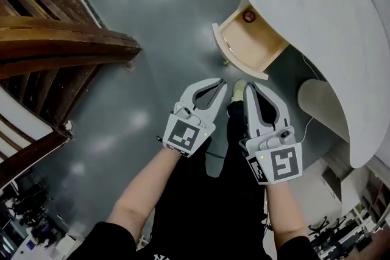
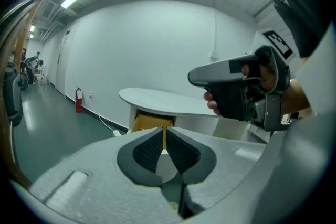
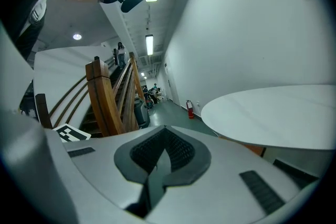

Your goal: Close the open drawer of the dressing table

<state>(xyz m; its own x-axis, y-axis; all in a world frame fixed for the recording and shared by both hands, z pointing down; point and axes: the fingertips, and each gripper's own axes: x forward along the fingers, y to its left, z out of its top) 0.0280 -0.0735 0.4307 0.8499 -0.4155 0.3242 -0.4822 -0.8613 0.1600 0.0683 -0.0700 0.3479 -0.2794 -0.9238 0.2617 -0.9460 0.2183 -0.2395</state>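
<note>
In the head view the white dressing table [image 1: 317, 15] fills the upper right. Its pale wooden drawer [image 1: 251, 44] stands pulled out towards the grey floor, with a small red round thing [image 1: 248, 16] inside. Both grippers hang side by side below the drawer, apart from it. My left gripper [image 1: 220, 83] is shut and holds nothing. My right gripper [image 1: 250, 87] is shut and empty too. The left gripper view has the shut jaws [image 2: 164, 132] pointing at the drawer's front [image 2: 149, 123] under the tabletop [image 2: 168, 99]. The right gripper [image 3: 164, 131] looks past the tabletop [image 3: 273, 113].
A dark wooden staircase [image 1: 55, 52] takes up the left side and shows in the right gripper view [image 3: 107, 97]. A rounded white part [image 1: 323, 100] stands beside the table. A red fire extinguisher [image 2: 79, 99] stands by the far wall. The person's shoe [image 1: 239, 89] shows between the grippers.
</note>
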